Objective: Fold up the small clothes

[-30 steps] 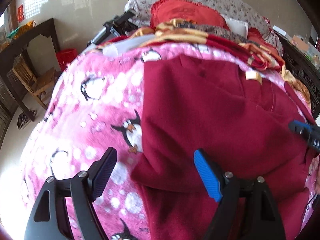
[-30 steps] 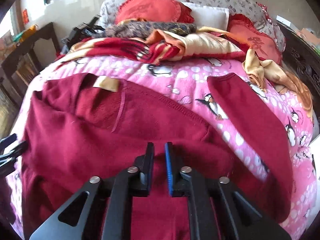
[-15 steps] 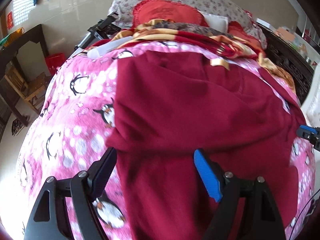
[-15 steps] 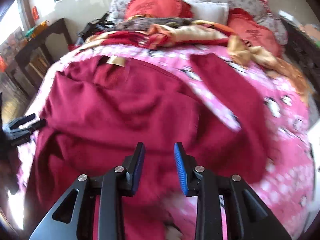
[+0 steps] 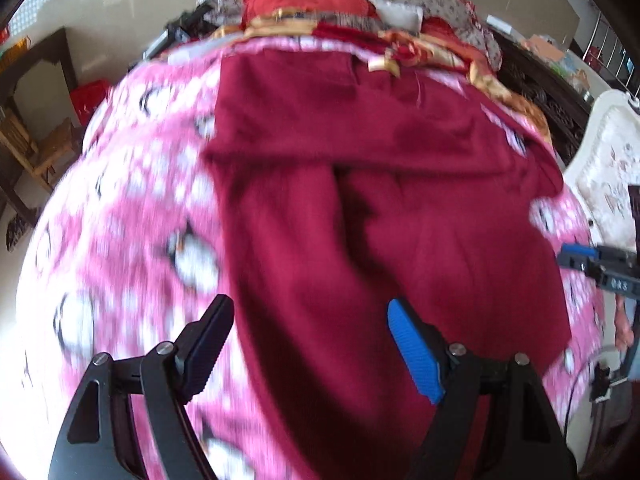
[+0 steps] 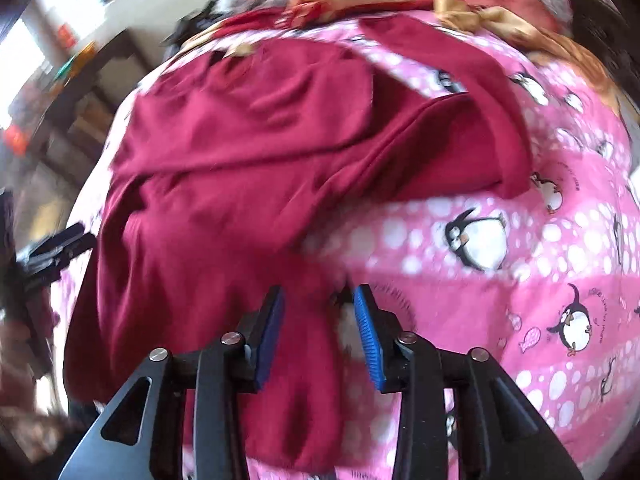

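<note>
Where it lies on the pink penguin-print blanket (image 5: 120, 208), the dark red garment (image 5: 360, 208) is creased, one layer doubled across its middle and a sleeve trailing aside. Above it, the left gripper (image 5: 310, 344) hangs wide open and empty, while the right gripper (image 6: 318, 332) is opening, its pads clear of the cloth.

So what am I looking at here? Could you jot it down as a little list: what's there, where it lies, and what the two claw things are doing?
Setting: bed covered by a pink fleece blanket with penguin print
Garment: dark red knit top, spread on the blanket, partly folded over itself
Sleeve: one dark red sleeve lies out to the side on the blanket
Behind: heap of red and gold bedding at the head of the bed
Left gripper: wide open, above the top, holding nothing
Right gripper: jaws opening, not gripping the cloth below
</note>
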The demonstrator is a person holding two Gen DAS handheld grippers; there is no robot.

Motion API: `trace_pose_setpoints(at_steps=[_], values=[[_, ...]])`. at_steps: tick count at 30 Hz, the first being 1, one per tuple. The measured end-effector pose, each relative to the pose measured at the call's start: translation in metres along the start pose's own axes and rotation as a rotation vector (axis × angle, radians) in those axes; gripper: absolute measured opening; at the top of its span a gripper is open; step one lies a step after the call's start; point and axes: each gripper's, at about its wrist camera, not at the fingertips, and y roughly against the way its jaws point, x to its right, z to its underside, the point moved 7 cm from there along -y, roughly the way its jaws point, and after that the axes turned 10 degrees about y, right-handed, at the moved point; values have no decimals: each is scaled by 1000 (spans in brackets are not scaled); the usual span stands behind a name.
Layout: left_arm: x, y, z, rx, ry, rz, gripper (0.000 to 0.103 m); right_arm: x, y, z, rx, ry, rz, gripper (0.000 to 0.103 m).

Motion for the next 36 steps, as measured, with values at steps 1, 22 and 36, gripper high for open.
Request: trace_pose_setpoints(at_steps=[1,22,36], values=[[-2,2,10,-19,5,1,83,-1,1,5,-5,18,28,28],[-11,43,65,-164,-66,124,6,-42,47,87,-33,112,-114,0],[-30,48,67,-207,-125,127,6,-75,58,101,-102,179,-340,0]])
